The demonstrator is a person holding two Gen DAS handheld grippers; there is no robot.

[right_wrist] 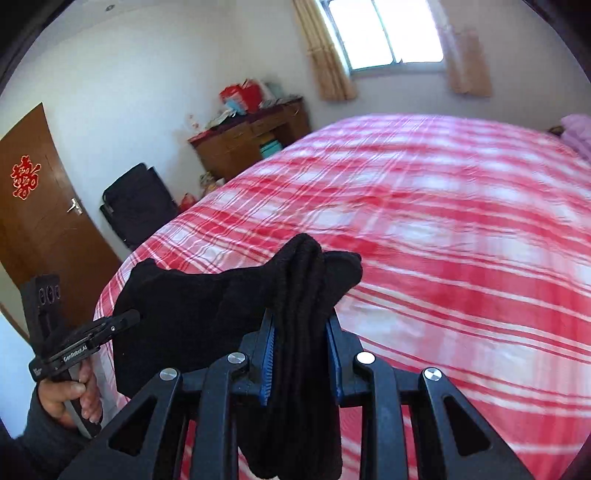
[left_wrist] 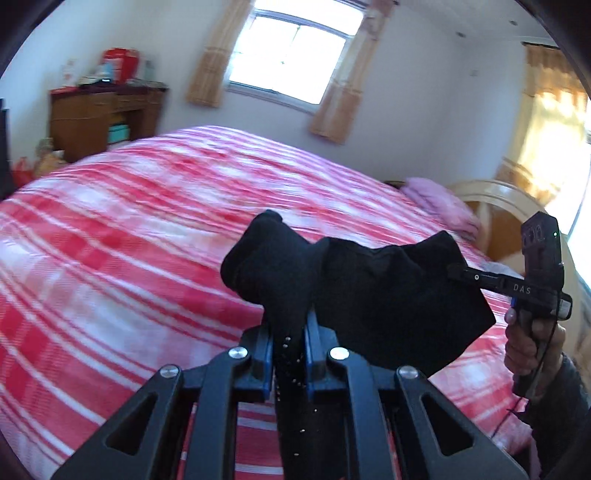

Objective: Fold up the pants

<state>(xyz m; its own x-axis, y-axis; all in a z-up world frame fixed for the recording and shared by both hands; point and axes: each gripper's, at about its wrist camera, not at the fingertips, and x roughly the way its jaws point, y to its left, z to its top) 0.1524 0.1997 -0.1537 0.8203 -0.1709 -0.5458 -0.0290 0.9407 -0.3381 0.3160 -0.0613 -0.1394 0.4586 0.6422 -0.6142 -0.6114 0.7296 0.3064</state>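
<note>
The black pants [left_wrist: 369,288] hang in the air above the bed [left_wrist: 129,240], stretched between the two grippers and lifted clear of the red-and-white plaid cover. The left gripper [left_wrist: 289,332] has its blue-padded fingers [left_wrist: 264,354] pressed together on a thin bunch of the dark fabric, which rises above the fingertips in a rounded lump and runs down between the jaws toward the camera. In the right wrist view the right gripper [right_wrist: 300,332] is clamped on a thicker, ribbed fold of the pants [right_wrist: 207,295], so its fingers [right_wrist: 267,350] stand a little apart with the cloth packed between them and trailing down under the jaws. From the left wrist view the right gripper shows at the far end of the cloth, toward the head of the bed, held by the person's right hand [left_wrist: 528,350]. The left hand [right_wrist: 70,398] grips its handle at the corner of the bed. Beyond the bed stand a wooden desk [right_wrist: 251,144] and a curtained window [right_wrist: 384,33]; a pink pillow [left_wrist: 439,206] lies at the bed's head, and a brown door [right_wrist: 44,221] stands past its foot.
</note>
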